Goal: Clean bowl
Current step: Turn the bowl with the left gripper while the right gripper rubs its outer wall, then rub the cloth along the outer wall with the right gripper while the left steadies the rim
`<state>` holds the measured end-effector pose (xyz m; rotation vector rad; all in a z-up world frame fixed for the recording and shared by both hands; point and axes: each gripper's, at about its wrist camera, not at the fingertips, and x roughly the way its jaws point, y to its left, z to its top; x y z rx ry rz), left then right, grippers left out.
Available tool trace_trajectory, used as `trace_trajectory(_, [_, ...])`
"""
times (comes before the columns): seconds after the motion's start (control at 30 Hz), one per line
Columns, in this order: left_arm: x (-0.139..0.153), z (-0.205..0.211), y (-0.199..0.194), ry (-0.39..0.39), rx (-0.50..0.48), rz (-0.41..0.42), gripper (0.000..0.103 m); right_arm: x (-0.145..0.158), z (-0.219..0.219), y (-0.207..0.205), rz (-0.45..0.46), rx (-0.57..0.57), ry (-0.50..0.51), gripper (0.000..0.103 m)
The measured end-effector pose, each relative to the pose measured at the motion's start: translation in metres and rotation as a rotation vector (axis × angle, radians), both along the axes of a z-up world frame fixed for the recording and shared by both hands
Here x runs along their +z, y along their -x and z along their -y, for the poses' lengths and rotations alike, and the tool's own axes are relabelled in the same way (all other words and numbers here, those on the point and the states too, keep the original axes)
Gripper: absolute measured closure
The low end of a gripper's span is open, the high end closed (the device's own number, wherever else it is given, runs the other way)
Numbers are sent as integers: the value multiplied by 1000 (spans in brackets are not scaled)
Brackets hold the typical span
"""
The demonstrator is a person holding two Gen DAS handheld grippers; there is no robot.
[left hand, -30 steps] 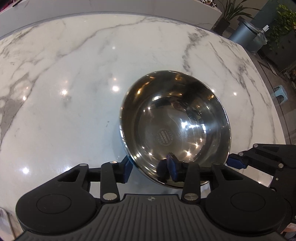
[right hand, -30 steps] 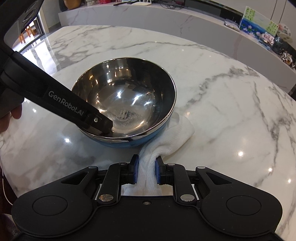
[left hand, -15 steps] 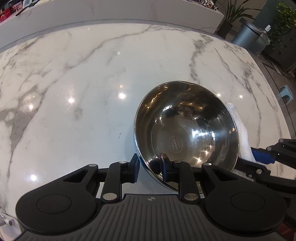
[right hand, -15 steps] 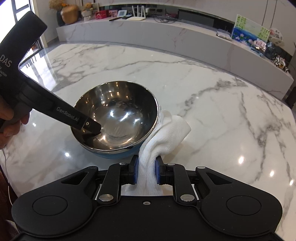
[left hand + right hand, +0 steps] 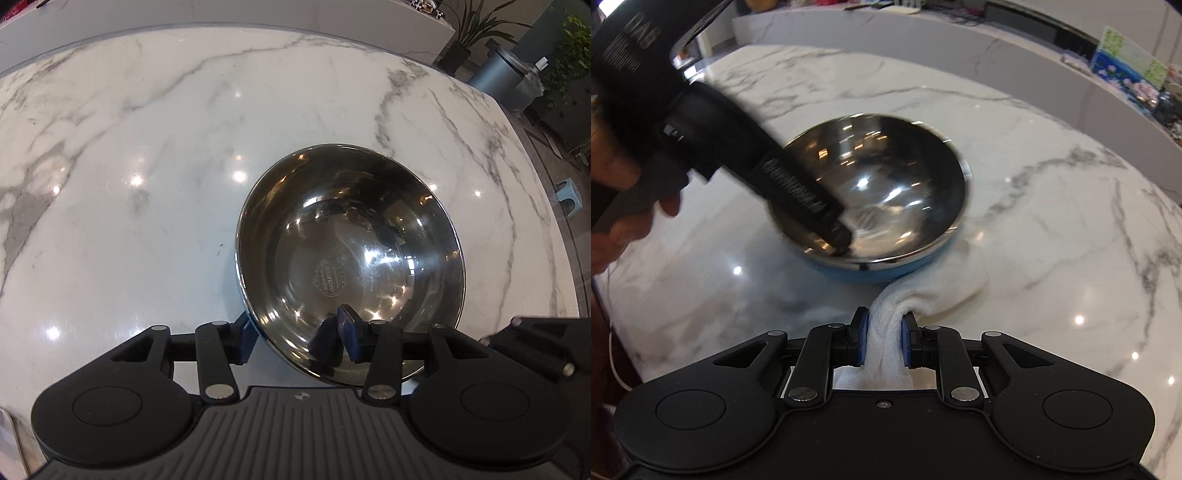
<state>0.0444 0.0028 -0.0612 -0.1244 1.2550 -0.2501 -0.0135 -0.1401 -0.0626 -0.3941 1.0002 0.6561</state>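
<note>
Across the marble worktop [image 5: 147,166] glare spots and grey veins; counter with clutter and plants in the room behind, blurred. Steel bowl [image 5: 351,254], blue outside, sits toward the worktop's near edge, its near rim hidden by the left gripper [image 5: 295,338]: jaws opening, straddling the rim, pads not pressing. White cloth [image 5: 916,295] partly tucked under bowl, pinched by right gripper [image 5: 884,345]. Person's hand [image 5: 617,221] cut off.
</note>
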Motion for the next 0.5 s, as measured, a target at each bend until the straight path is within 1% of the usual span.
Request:
trace_trajectory(0.1, [0,0,0,-7,-15,8,59,0,1,-1,-10,4,-6,87])
trace_trajectory(0.17, [1,0,1,-8,-22,11,61,0,4,-3,-13,-5,-12,87])
trace_trajectory(0.27, [2,-2,0,-7,-30,13,65,2,9,-6,3,-28,-13,87])
trace_trajectory(0.5, [4,3,4,-22,-91,33,66,16,27,-16,55,-100,-52,87])
